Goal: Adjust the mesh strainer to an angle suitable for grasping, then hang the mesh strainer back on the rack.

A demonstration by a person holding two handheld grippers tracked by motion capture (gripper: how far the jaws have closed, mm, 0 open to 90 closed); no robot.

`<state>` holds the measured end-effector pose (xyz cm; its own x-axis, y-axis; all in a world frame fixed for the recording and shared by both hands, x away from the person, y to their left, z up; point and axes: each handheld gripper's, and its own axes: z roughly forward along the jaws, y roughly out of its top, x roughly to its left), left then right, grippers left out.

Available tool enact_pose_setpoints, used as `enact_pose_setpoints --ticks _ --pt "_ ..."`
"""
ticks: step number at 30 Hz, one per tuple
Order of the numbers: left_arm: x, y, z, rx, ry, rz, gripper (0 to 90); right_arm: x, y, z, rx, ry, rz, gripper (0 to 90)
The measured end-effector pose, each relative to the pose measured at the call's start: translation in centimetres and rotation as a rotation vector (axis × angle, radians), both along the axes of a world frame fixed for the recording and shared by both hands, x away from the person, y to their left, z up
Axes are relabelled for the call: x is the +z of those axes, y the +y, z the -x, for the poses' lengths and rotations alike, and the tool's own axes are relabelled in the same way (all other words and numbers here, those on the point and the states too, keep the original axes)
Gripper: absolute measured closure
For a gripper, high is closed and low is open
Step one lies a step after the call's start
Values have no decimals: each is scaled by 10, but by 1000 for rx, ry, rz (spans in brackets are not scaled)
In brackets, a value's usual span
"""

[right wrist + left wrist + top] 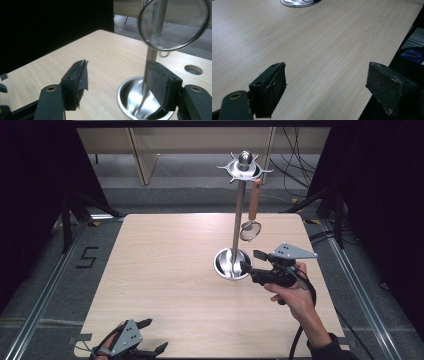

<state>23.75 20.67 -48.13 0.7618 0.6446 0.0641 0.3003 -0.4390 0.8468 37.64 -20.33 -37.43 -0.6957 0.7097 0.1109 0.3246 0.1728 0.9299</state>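
Note:
A tall metal utensil stand (238,220) rises from a round bowl-shaped base (226,265) right of the table's middle. A small mesh strainer (250,231) with a wooden handle (254,200) hangs from the hook ring at the top. My right gripper (249,260) is open just right of the base, pointing at it, with nothing between the pads. In the right gripper view the strainer (175,22) hangs above the jaws (116,72) and the base (130,95) lies below. My left gripper (156,335) rests open at the table's front left edge, its jaws (325,72) empty.
The pale wooden table (170,270) is bare to the left of the stand. A round hole (193,69) is cut in the tabletop beyond the stand. Dark curtains flank both sides, and cables (295,165) lie on the floor at the back right.

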Motion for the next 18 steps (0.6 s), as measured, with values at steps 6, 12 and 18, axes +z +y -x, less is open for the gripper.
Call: enact_pose_setpoints --ticks 6,12,18 --pt "-1 -1 0 6 32 18 154 -8 4 1 27 23 -5 352" --pt "0 2 3 21 9 25 154 -17 9 0 48 67 19 350" --pt "0 2 0 -6 -7 -8 155 -29 13 2 53 98 43 346"
